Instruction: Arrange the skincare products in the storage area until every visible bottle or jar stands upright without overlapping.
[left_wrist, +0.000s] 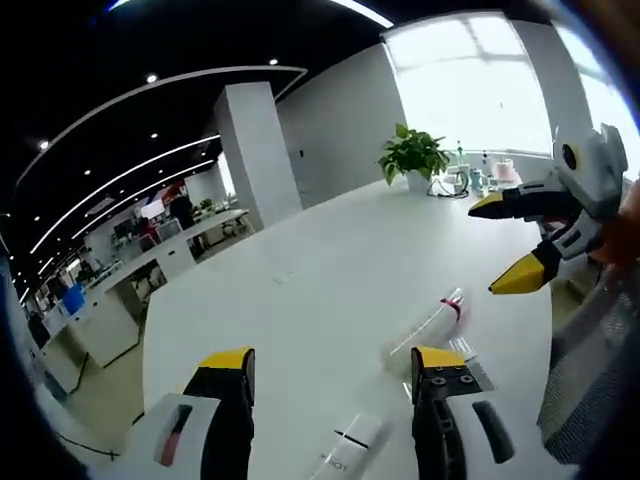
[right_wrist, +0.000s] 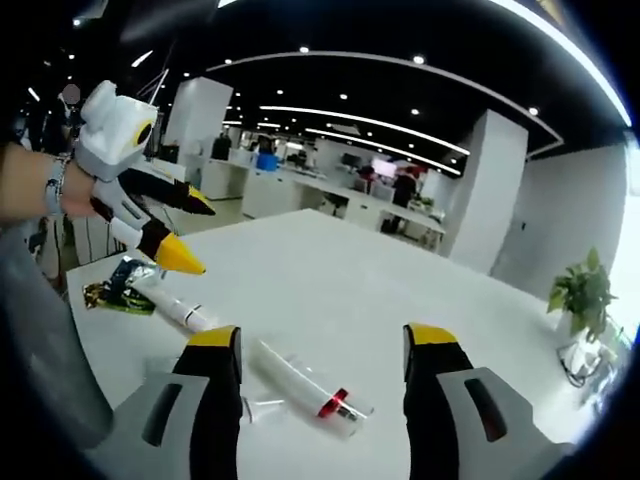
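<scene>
Low in the right gripper view, between the wide, empty jaws of the right gripper (right_wrist: 322, 350), one clear plastic bottle with a red band (right_wrist: 308, 386) lies flat on the white tabletop (right_wrist: 400, 290); grip mid-body and tip it upright. Farther left lie one white tube (right_wrist: 178, 309) and one green sachet (right_wrist: 115, 293). Left gripper (left_wrist: 335, 365) jaws also wide, empty.

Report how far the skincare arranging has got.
Done: nothing stands upright yet. The clear bottle with a red band and the white tube both lie flat on the white table, beside a dark green packet. In hand: nothing; the left gripper and right gripper hover open above the table. Left: grasp each product and stand it up, spaced apart.
</scene>
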